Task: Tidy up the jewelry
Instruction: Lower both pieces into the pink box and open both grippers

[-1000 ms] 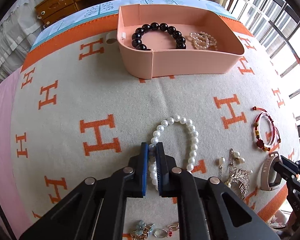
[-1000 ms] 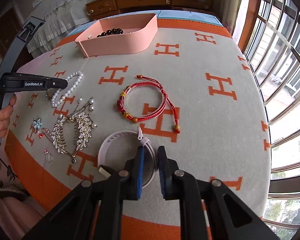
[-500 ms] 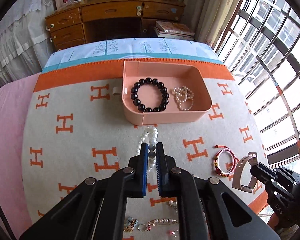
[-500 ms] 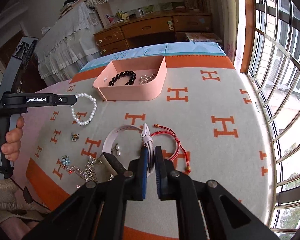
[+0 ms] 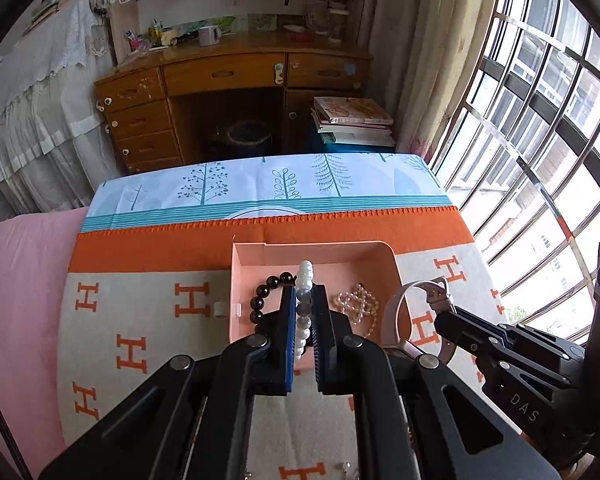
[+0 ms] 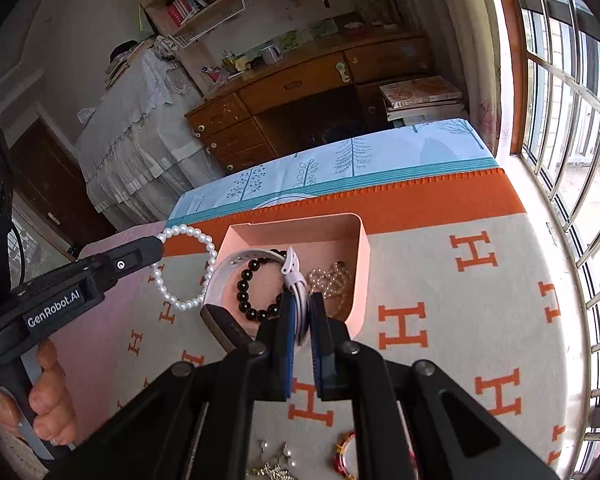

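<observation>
My left gripper (image 5: 303,312) is shut on a white pearl bracelet (image 5: 304,280), held in the air in front of the pink tray (image 5: 316,249); the bracelet hangs as a loop in the right wrist view (image 6: 184,266). My right gripper (image 6: 301,316) is shut on a pale pink watch band (image 6: 240,262), lifted near the tray (image 6: 360,264); the band also shows in the left wrist view (image 5: 396,308). In the tray lie a black bead bracelet (image 6: 246,292) and a pale crystal bracelet (image 6: 334,280).
The tray sits on a cream blanket with orange H marks (image 5: 140,320) over a bed. A red cord bracelet (image 6: 342,454) and a silver hair comb (image 6: 272,468) lie near the front edge. A wooden desk (image 5: 228,96) and window bars (image 5: 540,120) stand beyond.
Both grippers have risen and moved towards the pink tray, the left carrying the pearl bracelet off the blanket and the right carrying the watch band.
</observation>
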`<action>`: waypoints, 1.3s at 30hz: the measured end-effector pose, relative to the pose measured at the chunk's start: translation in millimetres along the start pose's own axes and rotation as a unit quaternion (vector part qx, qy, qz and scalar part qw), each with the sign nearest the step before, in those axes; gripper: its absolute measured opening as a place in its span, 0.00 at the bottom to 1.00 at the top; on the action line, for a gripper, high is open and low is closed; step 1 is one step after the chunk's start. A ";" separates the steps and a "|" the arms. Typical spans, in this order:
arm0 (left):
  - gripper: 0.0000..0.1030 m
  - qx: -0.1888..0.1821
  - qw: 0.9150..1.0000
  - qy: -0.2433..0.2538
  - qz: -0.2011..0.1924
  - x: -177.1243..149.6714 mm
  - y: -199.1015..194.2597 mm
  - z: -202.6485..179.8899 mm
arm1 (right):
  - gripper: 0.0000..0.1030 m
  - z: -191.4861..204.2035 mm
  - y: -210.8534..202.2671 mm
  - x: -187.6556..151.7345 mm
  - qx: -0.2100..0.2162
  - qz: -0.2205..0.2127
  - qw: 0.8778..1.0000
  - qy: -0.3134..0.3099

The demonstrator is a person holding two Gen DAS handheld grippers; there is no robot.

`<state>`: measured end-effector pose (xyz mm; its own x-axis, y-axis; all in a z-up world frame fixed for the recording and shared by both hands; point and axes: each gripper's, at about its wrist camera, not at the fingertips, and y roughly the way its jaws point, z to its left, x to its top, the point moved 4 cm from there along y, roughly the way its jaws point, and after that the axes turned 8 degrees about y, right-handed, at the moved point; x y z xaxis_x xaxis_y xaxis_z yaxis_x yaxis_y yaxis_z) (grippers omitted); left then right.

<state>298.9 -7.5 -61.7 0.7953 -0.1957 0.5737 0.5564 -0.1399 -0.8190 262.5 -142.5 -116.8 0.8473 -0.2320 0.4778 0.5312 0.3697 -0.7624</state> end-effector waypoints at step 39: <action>0.79 0.067 0.995 0.034 -0.063 -62.1 -36.4 23.3 | 0.15 -4.0 -42.7 -7.2 -0.101 -0.028 0.993 -0.051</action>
<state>234.9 32.3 -67.6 0.7016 -0.2500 0.6673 0.6817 -0.0372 -0.7307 233.7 -160.2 -89.4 0.8173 -0.1520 0.5559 0.5756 0.1686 -0.8002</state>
